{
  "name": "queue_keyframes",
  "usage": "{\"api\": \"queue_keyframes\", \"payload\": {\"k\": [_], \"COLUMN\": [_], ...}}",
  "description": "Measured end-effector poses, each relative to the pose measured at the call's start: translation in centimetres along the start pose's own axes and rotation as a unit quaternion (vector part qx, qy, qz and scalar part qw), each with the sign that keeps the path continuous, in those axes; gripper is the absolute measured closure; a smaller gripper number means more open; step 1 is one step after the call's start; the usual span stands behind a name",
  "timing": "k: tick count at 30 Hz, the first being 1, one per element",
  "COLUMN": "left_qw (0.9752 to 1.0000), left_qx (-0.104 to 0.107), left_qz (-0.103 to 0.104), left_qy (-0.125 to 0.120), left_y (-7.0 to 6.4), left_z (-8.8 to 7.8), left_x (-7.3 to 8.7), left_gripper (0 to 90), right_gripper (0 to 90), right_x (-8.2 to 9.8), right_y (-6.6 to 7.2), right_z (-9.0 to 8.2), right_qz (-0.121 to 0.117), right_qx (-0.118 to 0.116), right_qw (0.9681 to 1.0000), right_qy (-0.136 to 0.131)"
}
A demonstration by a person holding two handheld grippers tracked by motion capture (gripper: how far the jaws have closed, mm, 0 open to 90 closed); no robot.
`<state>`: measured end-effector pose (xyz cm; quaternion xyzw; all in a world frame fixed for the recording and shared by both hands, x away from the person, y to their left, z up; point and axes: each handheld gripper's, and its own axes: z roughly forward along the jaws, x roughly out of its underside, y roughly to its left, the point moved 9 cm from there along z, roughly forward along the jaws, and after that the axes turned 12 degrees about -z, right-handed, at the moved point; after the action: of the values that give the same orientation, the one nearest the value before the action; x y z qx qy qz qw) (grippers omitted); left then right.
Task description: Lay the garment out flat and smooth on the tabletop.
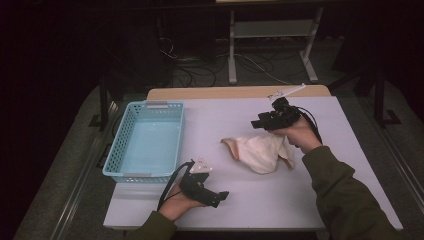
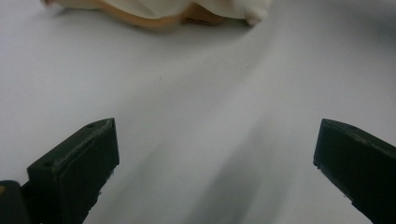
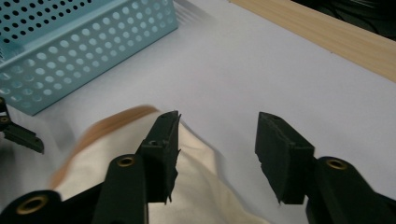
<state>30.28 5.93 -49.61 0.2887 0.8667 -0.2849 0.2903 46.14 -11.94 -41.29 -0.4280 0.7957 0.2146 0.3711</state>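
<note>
My right tongs (image 3: 217, 154), half-parted and empty, hover over the cream cloth (image 1: 260, 152) on the tabletop (image 1: 300, 195); my left tongs (image 2: 215, 163), wide, lie farther off.

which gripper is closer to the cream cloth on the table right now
The right. The right gripper hovers just above the cream cloth, at its far edge, jaws open. The left gripper lies apart from it near the table's front edge, jaws open.

I can't read any words, numbers or signs here. The blue basket (image 1: 145, 141) has only holes in its walls, the cream cloth (image 1: 261, 151) is plain, and the white table (image 1: 280, 195) has nothing written on it.
</note>
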Motion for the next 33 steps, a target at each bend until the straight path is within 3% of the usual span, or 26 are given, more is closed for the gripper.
{"api": "queue_keyframes", "payload": {"k": [9, 16, 26, 33], "left_qw": [1.0, 1.0, 1.0, 1.0], "left_qx": [0.0, -0.001, -0.003, -0.004], "left_qz": [-0.005, -0.004, -0.003, -0.004], "left_qy": [-0.004, -0.004, -0.004, -0.005], "left_y": [0.0, 0.0, 0.1, 0.1], "left_z": [0.0, 0.0, 0.0, 0.0], "left_x": [0.0, 0.0, 0.0, -0.1], "left_gripper": [0.0, 0.0, 0.0, 0.0], "right_gripper": [43.3, 42.7, 42.7, 42.8], "right_x": [-0.2, 0.8, 4.1, 7.2], "right_y": [2.0, 3.5, 5.7, 6.9], "right_z": [-1.5, -2.9, -4.5, -5.5], "right_qz": [-0.025, -0.027, -0.031, -0.02], "right_qx": [-0.012, -0.021, -0.027, -0.028], "right_qw": [0.9996, 0.9994, 0.9992, 0.9993], "right_qy": [-0.007, -0.009, 0.0, 0.011]}}
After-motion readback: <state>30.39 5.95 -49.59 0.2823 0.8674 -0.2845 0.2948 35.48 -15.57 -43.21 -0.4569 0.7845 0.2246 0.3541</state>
